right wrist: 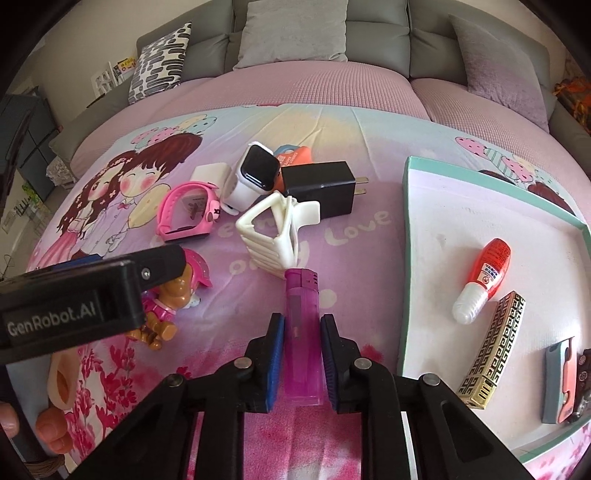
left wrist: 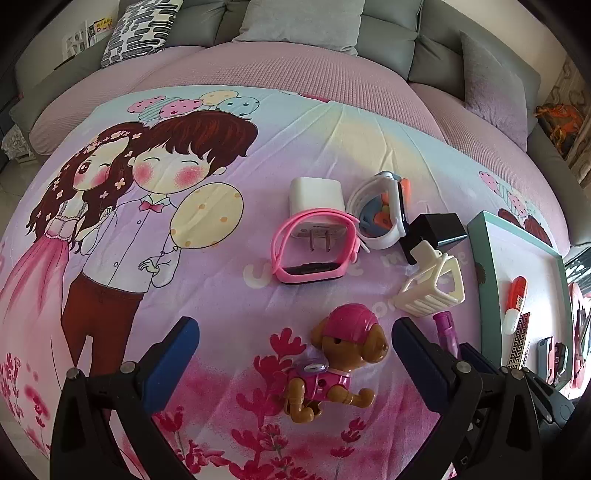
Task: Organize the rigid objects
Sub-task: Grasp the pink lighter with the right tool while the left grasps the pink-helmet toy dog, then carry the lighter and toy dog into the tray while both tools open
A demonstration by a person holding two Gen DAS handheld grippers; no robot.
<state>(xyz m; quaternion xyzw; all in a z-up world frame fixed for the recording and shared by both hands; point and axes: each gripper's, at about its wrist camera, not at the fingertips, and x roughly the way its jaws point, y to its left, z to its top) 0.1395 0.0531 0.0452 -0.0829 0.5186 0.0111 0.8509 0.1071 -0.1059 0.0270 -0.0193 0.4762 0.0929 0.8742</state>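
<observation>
My right gripper is shut on a purple lighter, its blue pads on both sides of it. My left gripper is open, its fingers on either side of a toy puppy with a pink cap; the puppy shows partly behind the left gripper in the right wrist view. A pink watch, a white charger, a white watch, a black charger and a white slatted holder lie on the cartoon sheet.
A teal-rimmed tray at the right holds a red-and-white bottle, a gold patterned lighter and small items at its right edge. Grey sofa cushions line the back.
</observation>
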